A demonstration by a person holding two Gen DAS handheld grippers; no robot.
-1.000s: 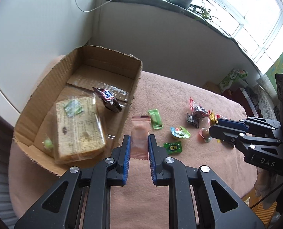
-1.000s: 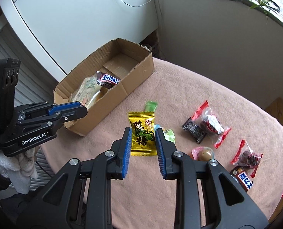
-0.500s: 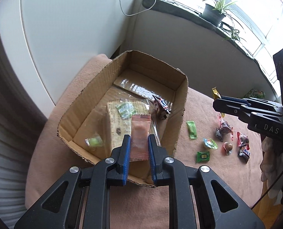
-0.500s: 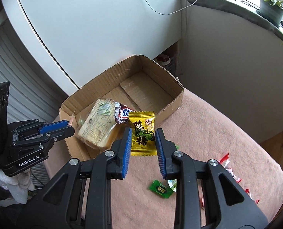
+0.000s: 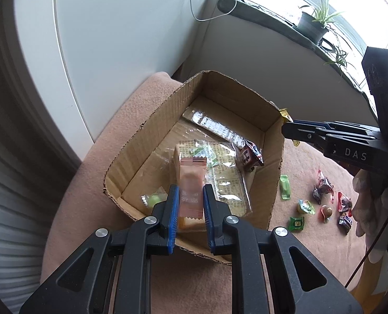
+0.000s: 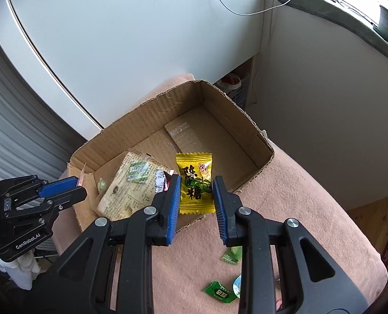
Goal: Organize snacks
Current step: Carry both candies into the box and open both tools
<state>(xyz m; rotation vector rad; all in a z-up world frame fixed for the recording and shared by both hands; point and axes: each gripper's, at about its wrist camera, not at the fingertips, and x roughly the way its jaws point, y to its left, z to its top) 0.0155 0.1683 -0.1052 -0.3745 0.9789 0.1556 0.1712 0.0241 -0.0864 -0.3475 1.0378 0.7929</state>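
My left gripper (image 5: 190,201) is shut on a pink snack packet (image 5: 192,185) and holds it above the near end of the cardboard box (image 5: 152,128). My right gripper (image 6: 196,193) is shut on a yellow candy packet (image 6: 194,180) over the box's near wall (image 6: 246,141). Inside the box lie a large cracker pack (image 5: 225,175), a Snickers bar (image 5: 250,154) and a small green candy (image 5: 154,198). Each gripper shows in the other's view: the right one (image 5: 288,130), the left one (image 6: 80,185).
Several loose snacks lie on the pink blanket right of the box, among them green packets (image 5: 285,187) (image 6: 220,291) and red-wrapped candies (image 5: 344,204). A white wall and a windowsill with a plant (image 5: 314,23) stand behind. The table edge drops off at left.
Both grippers have carried their packets from the snack area leftward and over the box. The box now fills the middle of both views.
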